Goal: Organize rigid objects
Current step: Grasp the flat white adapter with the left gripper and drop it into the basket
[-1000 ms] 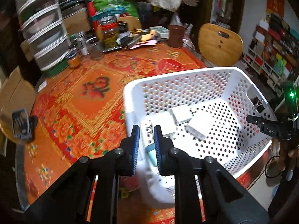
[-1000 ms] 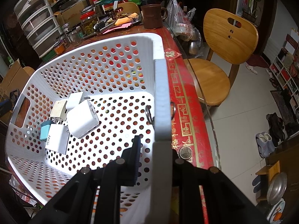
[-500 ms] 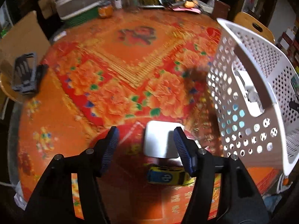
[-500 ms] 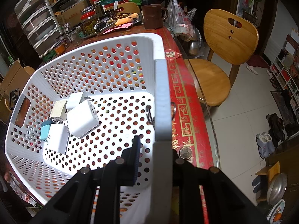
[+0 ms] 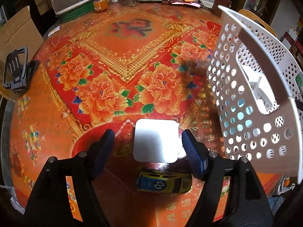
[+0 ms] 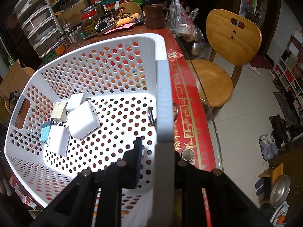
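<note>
While the basket rim is clamped by the right hand-held gripper, the white charger at 12 o'clock is straddled, ungripped, by the just-opened left hand-held gripper; closing is judged needed next.

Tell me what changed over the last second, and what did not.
The left gripper left the white basket and dropped to the tablecloth; its jaws have just been opening and now straddle a white charger without pressing it, with a toy car just behind. The right gripper stayed shut on the basket's rim, and the chargers inside did not shift.
</note>
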